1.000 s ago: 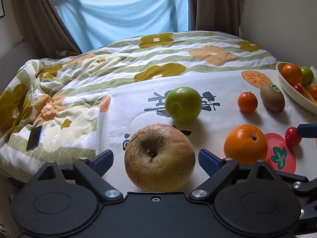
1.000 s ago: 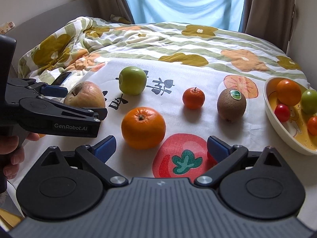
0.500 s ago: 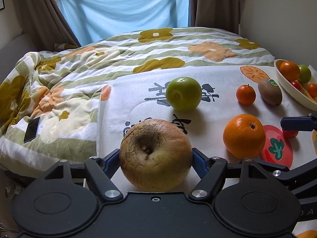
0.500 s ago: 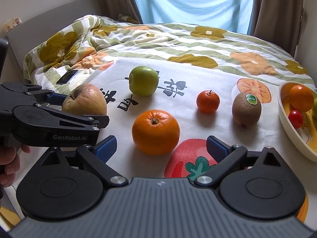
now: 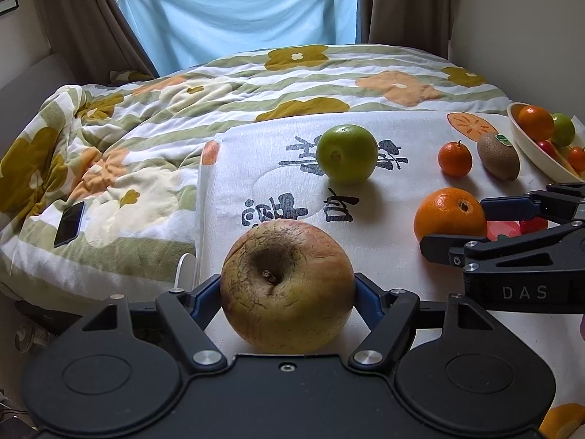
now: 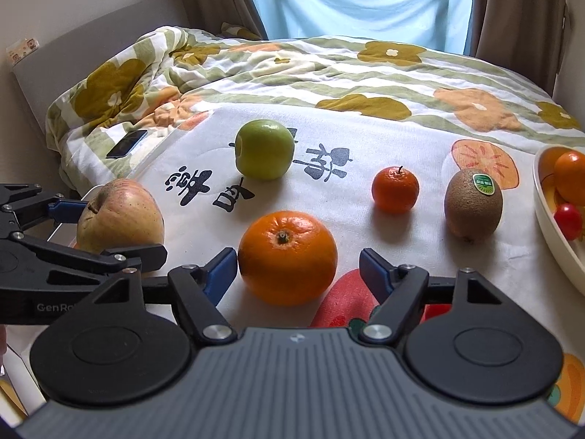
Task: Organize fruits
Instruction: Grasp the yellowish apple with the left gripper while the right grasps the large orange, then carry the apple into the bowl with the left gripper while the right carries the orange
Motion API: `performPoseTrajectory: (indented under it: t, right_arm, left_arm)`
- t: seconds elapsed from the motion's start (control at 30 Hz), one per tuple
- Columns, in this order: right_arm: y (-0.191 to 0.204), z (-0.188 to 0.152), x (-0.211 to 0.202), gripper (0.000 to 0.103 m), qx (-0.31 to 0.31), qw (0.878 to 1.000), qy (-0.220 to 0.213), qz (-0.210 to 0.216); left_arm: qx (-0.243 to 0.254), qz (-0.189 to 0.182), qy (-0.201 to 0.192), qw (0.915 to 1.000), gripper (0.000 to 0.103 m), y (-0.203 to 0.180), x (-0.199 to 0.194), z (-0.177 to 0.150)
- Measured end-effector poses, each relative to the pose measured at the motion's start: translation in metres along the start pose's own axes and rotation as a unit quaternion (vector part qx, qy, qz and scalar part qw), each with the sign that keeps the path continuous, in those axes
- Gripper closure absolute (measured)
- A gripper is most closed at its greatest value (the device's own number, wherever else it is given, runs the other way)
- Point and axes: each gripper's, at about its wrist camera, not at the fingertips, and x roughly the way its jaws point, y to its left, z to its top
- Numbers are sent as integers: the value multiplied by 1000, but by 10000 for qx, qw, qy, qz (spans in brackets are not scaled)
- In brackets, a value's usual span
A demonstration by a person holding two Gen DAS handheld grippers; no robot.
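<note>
1. Nearest, the left gripper (image 5: 287, 289) pinched the large wrinkled yellow-russet apple (image 5: 287, 285) at the near left edge of the white printed cloth (image 5: 395, 274) on the bed; both blue pads pressed its flanks, stem dimple facing up.
2. Just right of it, the right gripper (image 6: 292, 272) had its jaws closing in around the big round orange (image 6: 287, 256); the left pad (image 6: 219, 274) looked to touch the peel, while the right pad stood a little apart, so it was not yet gripped.
3. To do this step well, I judged the right gripper should centre on the orange's widest girth before both pads bear, since a one-sided push would roll it across the soft cloth.
4. The apple should be lifted straight up, and gently: its cracked skin looked soft enough to bruise.
5. Farther off lay the smooth green apple (image 6: 264, 153), then to the right the small mandarin (image 6: 395, 190) and the brown fuzzy kiwi with a green sticker (image 6: 472, 203), all apart from one another.
6. At the far right sat the cream oval bowl (image 5: 530, 146), holding an orange fruit, a green one and small red tomatoes; the rest of its contents was cut off.
7. A dark phone (image 5: 69, 223) rested on the flowered quilt (image 5: 146, 139), far left.
</note>
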Motion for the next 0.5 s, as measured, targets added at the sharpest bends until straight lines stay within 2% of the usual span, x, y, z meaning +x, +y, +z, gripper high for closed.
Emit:
performPoseTrajectory:
  t: [0.1, 0.5]
  right_arm:
    - [2, 1, 3, 28, -26, 9999, 55, 94]
    - [-4, 2, -21, 29, 69, 9997, 76, 220]
  left_arm:
    - [14, 25, 11, 10000, 25, -1, -2, -2]
    - [-135, -9, 35, 9999, 25, -16, -27, -7]
